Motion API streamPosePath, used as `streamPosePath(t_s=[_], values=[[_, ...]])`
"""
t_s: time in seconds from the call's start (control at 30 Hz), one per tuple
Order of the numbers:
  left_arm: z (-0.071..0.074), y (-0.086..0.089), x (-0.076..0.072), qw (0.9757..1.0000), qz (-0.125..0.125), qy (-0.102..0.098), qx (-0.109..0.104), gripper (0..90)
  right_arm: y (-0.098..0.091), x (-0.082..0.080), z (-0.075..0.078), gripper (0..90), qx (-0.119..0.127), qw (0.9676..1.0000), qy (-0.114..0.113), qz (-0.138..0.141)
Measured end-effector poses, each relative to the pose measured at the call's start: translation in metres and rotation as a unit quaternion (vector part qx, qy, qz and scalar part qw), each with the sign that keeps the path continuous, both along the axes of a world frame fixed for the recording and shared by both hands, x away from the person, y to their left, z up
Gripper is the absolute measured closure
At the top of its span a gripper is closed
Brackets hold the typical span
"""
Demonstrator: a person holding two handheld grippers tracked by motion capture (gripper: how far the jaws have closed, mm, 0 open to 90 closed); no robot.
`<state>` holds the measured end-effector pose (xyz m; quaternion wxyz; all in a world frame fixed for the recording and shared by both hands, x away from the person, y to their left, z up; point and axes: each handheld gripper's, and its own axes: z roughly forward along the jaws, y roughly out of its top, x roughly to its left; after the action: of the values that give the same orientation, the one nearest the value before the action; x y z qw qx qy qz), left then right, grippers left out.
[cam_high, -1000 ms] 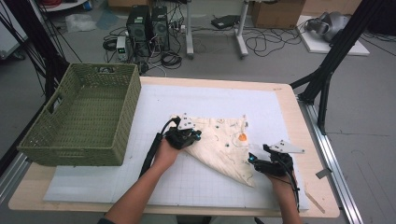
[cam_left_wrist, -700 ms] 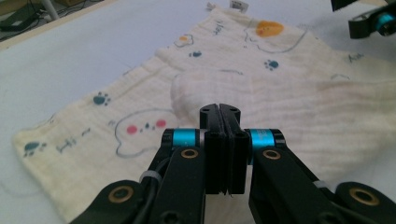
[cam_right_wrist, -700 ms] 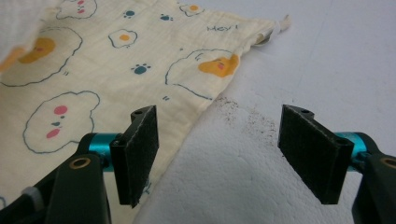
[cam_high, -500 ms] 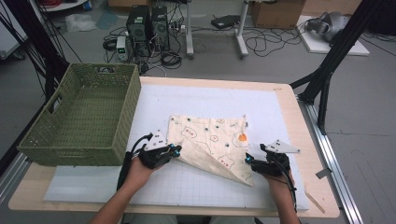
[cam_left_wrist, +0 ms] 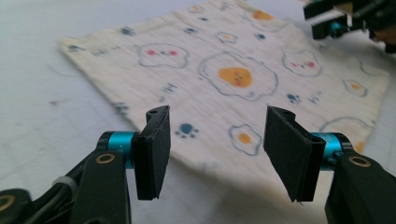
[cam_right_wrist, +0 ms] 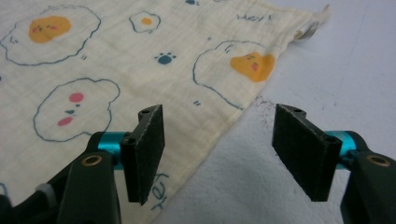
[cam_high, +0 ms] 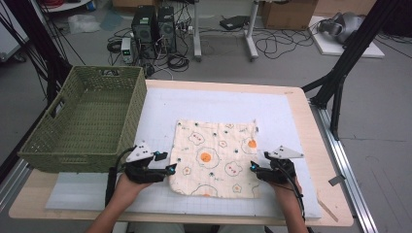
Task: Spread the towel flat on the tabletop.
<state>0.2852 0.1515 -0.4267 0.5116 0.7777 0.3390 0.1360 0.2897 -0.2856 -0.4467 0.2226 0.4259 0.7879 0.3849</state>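
Note:
A cream cloth (cam_high: 214,156) printed with fried eggs and paw marks lies spread flat on the white mat (cam_high: 218,102). My left gripper (cam_high: 167,163) rests at the cloth's near left corner. Its jaws have just been opening, and in the left gripper view the left gripper (cam_left_wrist: 217,140) stands open with the cloth (cam_left_wrist: 224,79) lying just ahead, untouched by the pads. My right gripper (cam_high: 254,171) sits at the near right corner. Its jaws have just been closing a little, but the right gripper (cam_right_wrist: 229,149) is open, and the cloth's edge (cam_right_wrist: 205,112) runs on the mat between the jaws, unpinched.
A green woven basket (cam_high: 82,121) stands at the left, partly on the mat, close to my left hand. The table's wooden rim (cam_high: 311,126) runs along the right. Computers, cables and black stand legs are on the floor beyond the table.
The left gripper pulled the cloth's corner toward the near left, then let go. The cloth went from a folded, bunched triangle to a flat square. The right hand stayed put.

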Motion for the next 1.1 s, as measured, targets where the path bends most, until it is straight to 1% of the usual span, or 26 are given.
streamPosePath(t_s=[0.07,0.13,0.17,0.23,0.3,0.33,0.4,0.47,0.5,0.53,0.57,0.6,0.63,0.67,0.7,0.73,0.8,0.83,0.87,0.9,0.93,0.97,1.0,1.03,1.07,1.1], values=[[-0.001,0.004,0.006,0.9999,0.014,0.001,0.009,41.0,0.002,0.001,-0.002,39.6,-0.001,0.9999,0.010,0.003],[-0.004,0.004,0.014,0.9992,0.031,0.005,0.024,41.4,0.006,0.001,-0.003,45.4,-0.015,0.9997,0.013,0.011],[-0.005,0.003,0.019,0.9990,0.037,0.007,0.026,41.4,0.007,0.001,-0.003,48.5,-0.019,0.9996,0.015,0.013],[-0.007,0.000,0.028,0.9982,0.051,0.013,0.031,41.9,0.008,0.002,-0.003,57.3,-0.007,0.9995,0.026,0.016],[-0.008,-0.005,0.040,0.9966,0.070,0.015,0.041,42.2,0.007,0.003,-0.003,71.5,0.013,0.9988,0.045,0.016],[-0.008,-0.008,0.044,0.9958,0.078,0.017,0.045,42.2,0.007,0.003,-0.001,85.0,0.007,0.9986,0.051,0.011],[-0.007,-0.011,0.050,0.9949,0.092,0.018,0.036,42.5,0.008,0.002,0.004,85.6,-0.025,0.9984,0.051,0.001],[-0.007,-0.014,0.057,0.9941,0.100,0.018,0.036,42.8,0.006,0.000,0.006,85.6,-0.044,0.9975,0.055,-0.006],[-0.007,-0.016,0.062,0.9936,0.102,0.020,0.042,42.9,0.004,0.000,0.006,85.5,-0.045,0.9976,0.053,-0.005],[-0.007,-0.018,0.067,0.9932,0.105,0.022,0.044,42.9,0.002,-0.001,0.006,84.8,-0.044,0.9978,0.049,-0.005],[-0.007,-0.020,0.072,0.9928,0.106,0.023,0.051,42.9,0.001,-0.002,0.006,82.7,-0.039,0.9982,0.046,-0.004],[-0.007,-0.022,0.078,0.9923,0.108,0.023,0.056,42.9,0.001,-0.003,0.007,77.9,-0.036,0.9985,0.042,0.002],[-0.007,-0.024,0.084,0.9914,0.110,0.024,0.065,42.9,0.001,-0.003,0.008,74.2,-0.032,0.9988,0.036,-0.001],[-0.007,-0.026,0.090,0.9905,0.115,0.028,0.069,42.7,0.001,-0.003,0.009,70.6,-0.027,0.9991,0.032,0.000],[-0.008,-0.028,0.094,0.9902,0.120,0.025,0.067,42.5,0.001,-0.003,0.009,66.9,-0.021,0.9994,0.027,0.001],[-0.009,-0.030,0.100,0.9896,0.119,0.031,0.074,42.6,0.001,-0.003,0.010,65.2,-0.016,0.9996,0.021,0.000],[-0.012,-0.035,0.109,0.9884,0.116,0.040,0.090,42.6,0.001,-0.003,0.011,59.5,-0.016,0.9998,0.008,-0.004],[-0.014,-0.038,0.111,0.9885,0.119,0.039,0.084,43.0,0.001,-0.003,0.011,57.7,-0.014,0.9999,0.003,-0.005],[-0.016,-0.039,0.112,0.9891,0.116,0.044,0.080,46.4,0.001,-0.003,0.011,56.5,-0.010,0.9999,0.002,-0.007],[-0.020,-0.042,0.112,0.9888,0.113,0.050,0.084,49.7,0.000,-0.003,0.011,54.9,-0.008,0.9999,0.000,-0.008],[-0.023,-0.045,0.112,0.9886,0.101,0.052,0.099,50.1,0.000,-0.003,0.011,53.9,-0.008,0.9999,0.001,-0.011],[-0.023,-0.048,0.110,0.9877,0.102,0.039,0.112,50.2,-0.001,-0.002,0.010,53.2,-0.008,0.9999,-0.002,-0.012],[-0.023,-0.051,0.109,0.9887,0.089,0.032,0.116,51.8,-0.001,-0.002,0.010,51.8,-0.008,0.9999,-0.001,-0.014],[-0.022,-0.052,0.108,0.9892,0.078,0.029,0.121,63.7,-0.001,-0.001,0.009,49.3,-0.006,0.9998,-0.002,-0.018],[-0.022,-0.054,0.106,0.9884,0.068,0.016,0.135,67.9,-0.002,-0.001,0.009,48.0,-0.005,0.9997,-0.005,-0.021],[-0.022,-0.057,0.103,0.9876,0.057,0.004,0.146,77.3,-0.001,0.000,0.009,46.3,-0.005,0.9997,-0.005,-0.025]])
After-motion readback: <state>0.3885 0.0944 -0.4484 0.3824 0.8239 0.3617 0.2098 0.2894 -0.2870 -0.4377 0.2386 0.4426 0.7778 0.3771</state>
